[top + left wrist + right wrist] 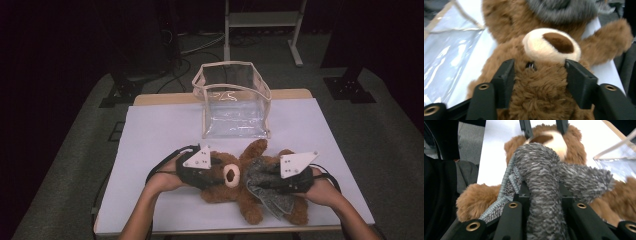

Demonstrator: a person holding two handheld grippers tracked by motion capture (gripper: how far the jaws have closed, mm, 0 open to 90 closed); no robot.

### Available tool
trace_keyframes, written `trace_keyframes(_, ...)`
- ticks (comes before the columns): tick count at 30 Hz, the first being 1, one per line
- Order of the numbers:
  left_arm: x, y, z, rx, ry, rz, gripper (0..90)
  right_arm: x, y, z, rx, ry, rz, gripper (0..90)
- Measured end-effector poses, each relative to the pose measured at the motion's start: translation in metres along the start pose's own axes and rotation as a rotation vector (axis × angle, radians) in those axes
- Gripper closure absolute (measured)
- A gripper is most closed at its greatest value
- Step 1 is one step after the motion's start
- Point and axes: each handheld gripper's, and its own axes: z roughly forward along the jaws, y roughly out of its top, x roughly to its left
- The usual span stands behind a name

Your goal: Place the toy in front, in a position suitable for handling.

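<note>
A brown teddy bear (231,174) lies on its back on the white table cover (160,130), head toward the left. My left gripper (218,172) is shut on the bear's head; in the left gripper view its jaws press into the fur on the head (539,90) just behind the cream snout (551,45). A grey knitted cloth (267,192) lies over the bear's body. My right gripper (263,182) is shut on that grey cloth (544,182), which bulges up between the jaws. The left gripper's fingertips (526,127) show at the bear's head beyond it.
A clear plastic bag (235,107) with beige trim stands open and upright at the back middle of the table. Behind the table are a metal stand (260,20) and cables on the floor. The table's left and right sides are bare white cover.
</note>
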Motion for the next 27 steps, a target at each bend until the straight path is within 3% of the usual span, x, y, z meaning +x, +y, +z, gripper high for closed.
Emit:
trace_keyframes(4, -0.003, -0.004, 0.003, -0.001, -0.009, 0.001, 37.3, 0.001, -0.005, -0.01, 0.016, -0.016, 0.014, 71.7)
trace_keyframes(7, -0.003, -0.003, 0.007, 0.014, -0.011, 0.008, 36.8, 0.004, 0.003, -0.013, 0.049, -0.042, 0.002, 71.7)
trace_keyframes(10, -0.003, -0.002, 0.008, 0.015, -0.013, 0.011, 38.0, 0.006, 0.012, -0.007, 0.057, -0.044, -0.027, 71.7)
trace_keyframes(14, -0.004, -0.002, 0.009, 0.013, -0.017, 0.011, 38.6, 0.008, 0.036, 0.02, 0.079, -0.025, -0.078, 71.6)
trace_keyframes(17, -0.006, -0.006, 0.009, 0.012, -0.011, 0.005, 39.2, 0.009, 0.036, 0.03, 0.108, -0.021, -0.096, 71.7)
trace_keyframes(22, -0.008, -0.006, 0.008, 0.008, -0.012, 0.011, 39.5, 0.011, 0.014, 0.015, 0.063, -0.016, -0.046, 71.9)
trace_keyframes(27, -0.008, -0.004, 0.008, 0.011, -0.01, -0.001, 39.8, 0.015, 0.012, -0.002, 0.088, -0.049, -0.049, 71.8)
